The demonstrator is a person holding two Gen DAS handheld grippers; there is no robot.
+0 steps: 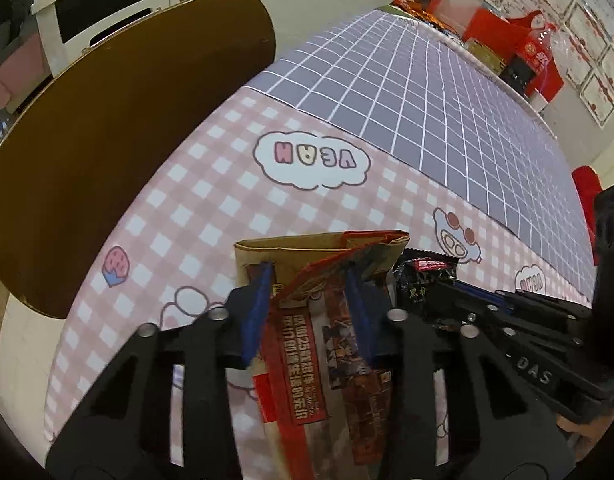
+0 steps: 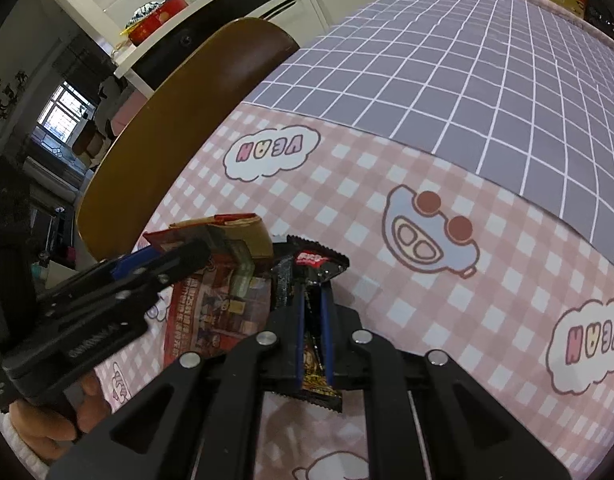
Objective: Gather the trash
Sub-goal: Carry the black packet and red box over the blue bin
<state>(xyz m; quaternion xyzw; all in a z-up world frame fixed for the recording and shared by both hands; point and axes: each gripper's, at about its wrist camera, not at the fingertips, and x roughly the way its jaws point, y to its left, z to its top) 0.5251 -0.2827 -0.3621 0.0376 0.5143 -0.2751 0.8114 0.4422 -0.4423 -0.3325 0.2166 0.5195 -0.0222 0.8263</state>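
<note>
Right now my left gripper (image 1: pixel 309 280) has its blue pads closed in on a large snack bag (image 1: pixel 319 344), a brown-and-red packet with a kraft-coloured top edge and a red banner of white characters that I cannot read from this angle, beside a busy printed picture. The bag stands up between the fingers above the table (image 1: pixel 211 184), its folded top just past the fingertips. My right gripper (image 2: pixel 311 308) is nearly fully closed, its two blue pads pinching a small black wrapper (image 2: pixel 317 268) with serrated ends; a red logo patch sits near the wrapper's upper end and a yellow-brown print shows lower down, both too small to read. In the left wrist view the same wrapper (image 1: pixel 425 280) shows white characters on black, just beside the bag's right edge, and the right gripper's black body carries raised letters reading "DAS". In the right wrist view the bag (image 2: pixel 223 280) sits immediately left of the wrapper, with the left gripper's fingers (image 2: pixel 175 258) across it. Both pieces are held close together over the pink gingham cloth (image 2: pixel 387 320), which is printed with cartoon pigs and cloud bubbles (image 2: pixel 272 151) whose letters appear upside down, seemingly "VEAN". Beyond it lies a purple grid-patterned cloth (image 2: pixel 467 80). A brown wooden chair back (image 1: pixel 119 120) stands at the table's left edge, and red boxes (image 1: pixel 503 36) sit at the far end.
</note>
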